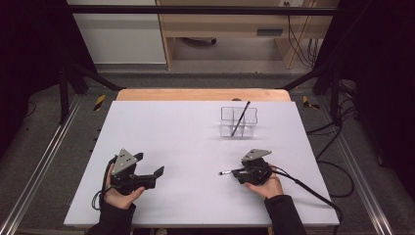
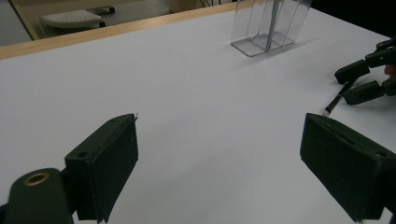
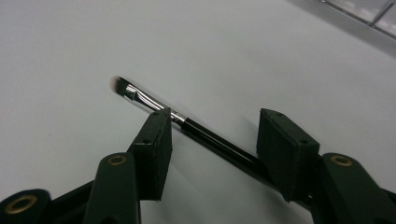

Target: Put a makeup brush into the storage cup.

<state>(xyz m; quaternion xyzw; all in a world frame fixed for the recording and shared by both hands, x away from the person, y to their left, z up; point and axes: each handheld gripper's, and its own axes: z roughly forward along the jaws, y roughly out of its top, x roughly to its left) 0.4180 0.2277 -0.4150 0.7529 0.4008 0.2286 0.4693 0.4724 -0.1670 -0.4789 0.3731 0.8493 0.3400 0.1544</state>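
**Brush between the right jaws, left claw spread**

At the left of the white table [image 1: 195, 142], the left gripper [image 1: 149, 166] rests low in the person's hand with its jaws spread wide and nothing but bare tabletop between them, as the left gripper view also shows.

Right of centre, toward the far edge, stands a clear plastic organizer [image 1: 238, 122] with a dark slim stick leaning in one of its compartments.

At the right, the right gripper [image 3: 215, 140] sits low over the table. A makeup brush [image 3: 187, 126] with a black handle and silver ferrule lies flat on the table, crossing slantwise between its jaws, bristles poking out past the tips. The jaws stand partly closed around the handle; the left one looks to touch the ferrule, yet whether both pads press cannot be told.
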